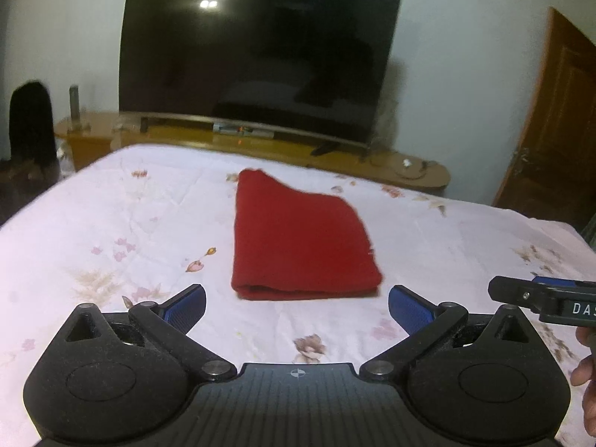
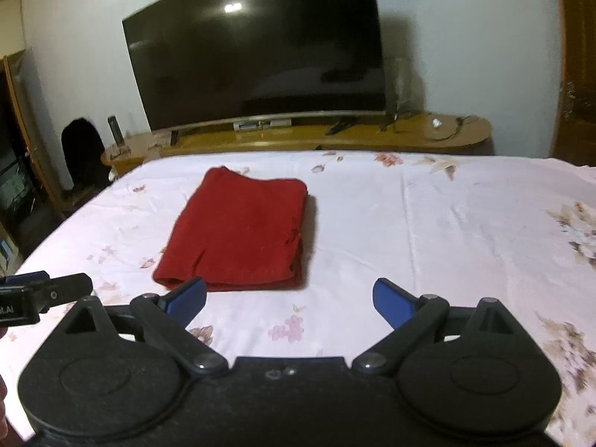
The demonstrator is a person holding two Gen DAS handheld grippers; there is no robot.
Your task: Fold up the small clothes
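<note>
Red cloth [image 1: 300,238] folded on floral bedsheet [image 1: 111,223], TV [image 1: 257,56] behind.

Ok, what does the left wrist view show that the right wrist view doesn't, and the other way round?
Only the left wrist view: the right gripper poking in at its right edge, and a brown door behind. Only the right wrist view: the left gripper at its left edge, and dark shelving on the far left. Both share the folded red cloth on the floral bedsheet, the TV, and open jaws holding nothing.

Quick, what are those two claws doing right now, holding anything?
Left claw: open, holding nothing, just short of the folded red cloth.
Right claw: open, empty.
</note>
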